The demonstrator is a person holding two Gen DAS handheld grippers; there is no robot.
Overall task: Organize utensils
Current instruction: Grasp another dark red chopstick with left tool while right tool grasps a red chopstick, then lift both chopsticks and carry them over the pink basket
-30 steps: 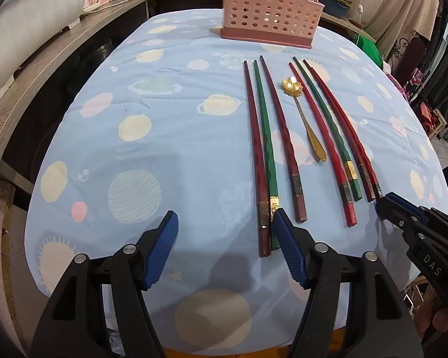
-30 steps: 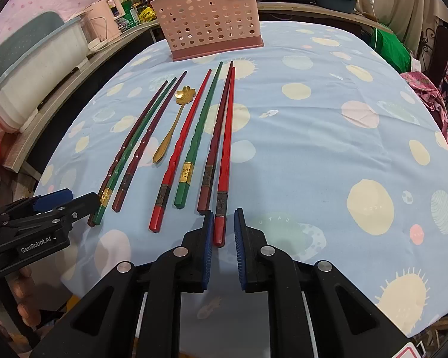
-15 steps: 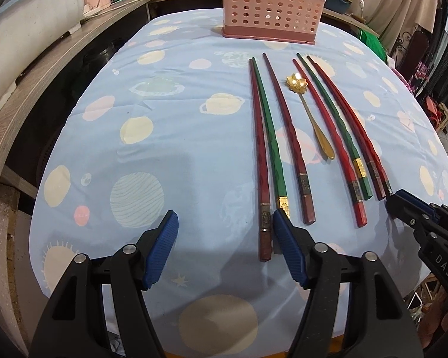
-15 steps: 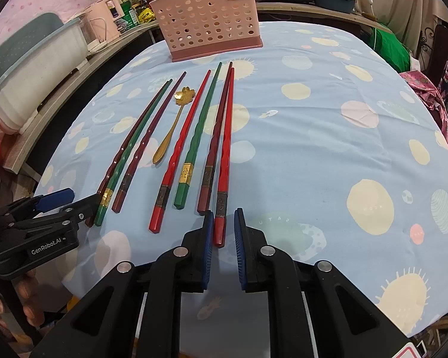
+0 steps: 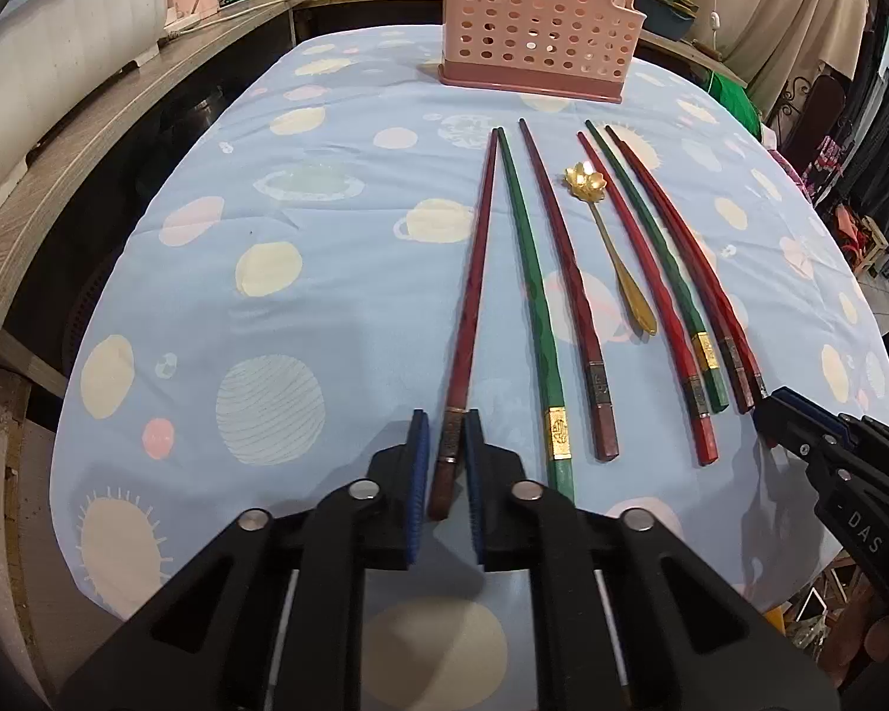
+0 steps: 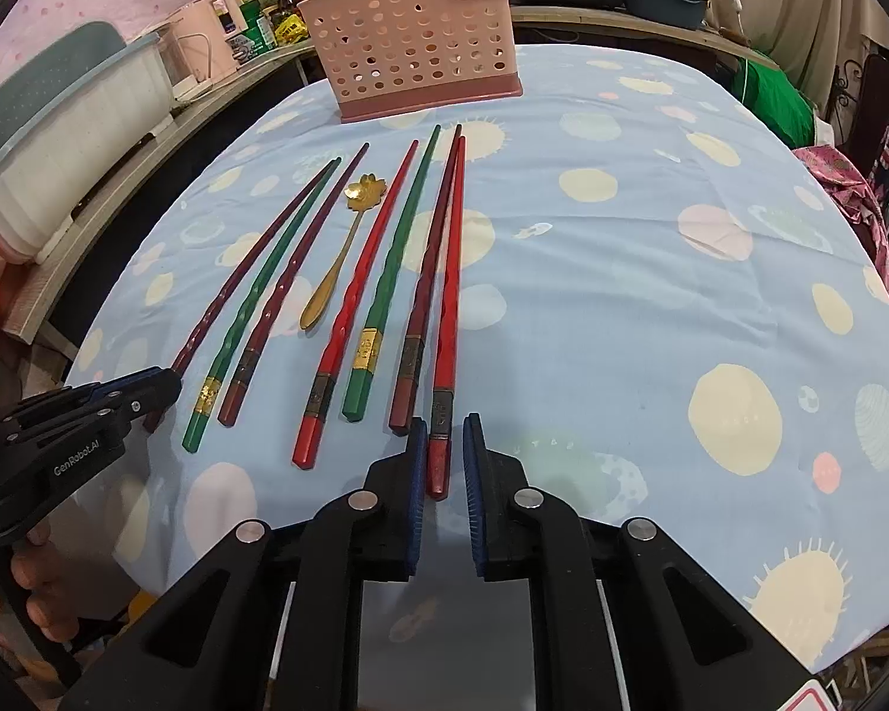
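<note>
Several long chopsticks, red, dark red and green, lie side by side on the blue planet-print tablecloth (image 5: 302, 320), with a gold flower spoon (image 5: 613, 255) among them. A pink perforated basket (image 5: 539, 18) stands at the far end. My left gripper (image 5: 446, 418) is closing its jaws on the near end of the leftmost dark red chopstick (image 5: 474, 272), and the pads press it. My right gripper (image 6: 444, 423) closes the last bit on the near end of the rightmost bright red chopstick (image 6: 449, 272), which lies between its pads. Each gripper also shows at the edge of the other's view.
A wooden counter (image 5: 89, 136) runs along the table's left side, with a white tub (image 6: 59, 136) and bottles on it. Pots and plants stand behind the basket (image 6: 412, 41). A person's hand (image 6: 29, 592) holds the left gripper (image 6: 166, 382). Clothes hang at the right.
The left gripper's jaws went from wide apart to closed around the dark red chopstick's end, which swung left, away from the green one. The right gripper's jaws narrowed slightly.
</note>
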